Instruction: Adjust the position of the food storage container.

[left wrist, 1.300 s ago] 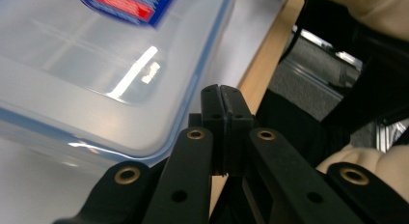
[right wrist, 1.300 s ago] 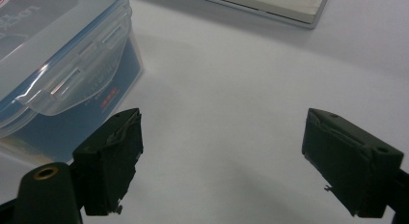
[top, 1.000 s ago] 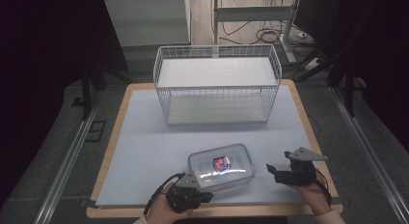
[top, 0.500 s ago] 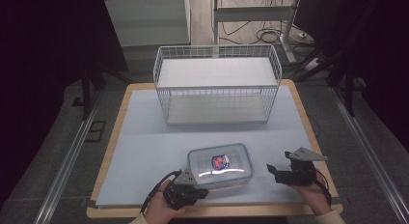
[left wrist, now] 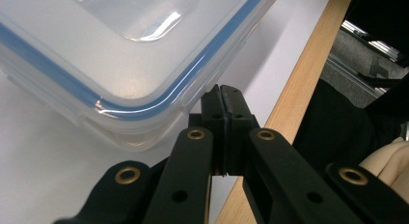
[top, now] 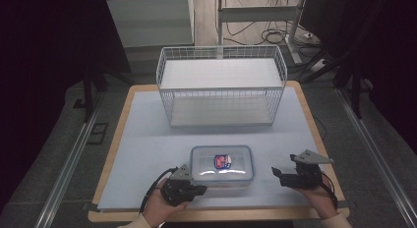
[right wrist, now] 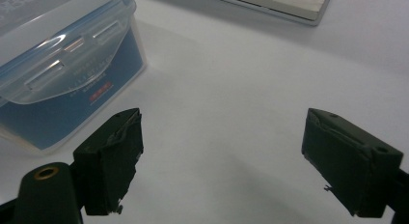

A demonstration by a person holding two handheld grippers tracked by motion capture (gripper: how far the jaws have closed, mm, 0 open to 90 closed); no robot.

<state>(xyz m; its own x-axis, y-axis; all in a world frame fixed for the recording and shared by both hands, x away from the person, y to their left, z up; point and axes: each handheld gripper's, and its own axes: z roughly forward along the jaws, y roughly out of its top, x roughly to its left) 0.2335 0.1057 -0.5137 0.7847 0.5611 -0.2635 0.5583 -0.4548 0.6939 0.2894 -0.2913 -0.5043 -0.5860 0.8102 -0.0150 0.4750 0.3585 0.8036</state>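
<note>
Container (top: pixel 221 164), clear plastic with blue-sealed lid, lies on the tabletop (top: pixel 147 139) in front of the wire basket (top: pixel 221 85). Left gripper (left wrist: pixel 223 96): jaws pressed together at its near-left corner. Right gripper (right wrist: pixel 222 161): jaws wide apart, beside its right end.

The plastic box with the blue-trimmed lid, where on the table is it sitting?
In the high view, the plastic box lies near the table's front edge, between the left gripper and the right gripper, in front of the wire basket.
</note>
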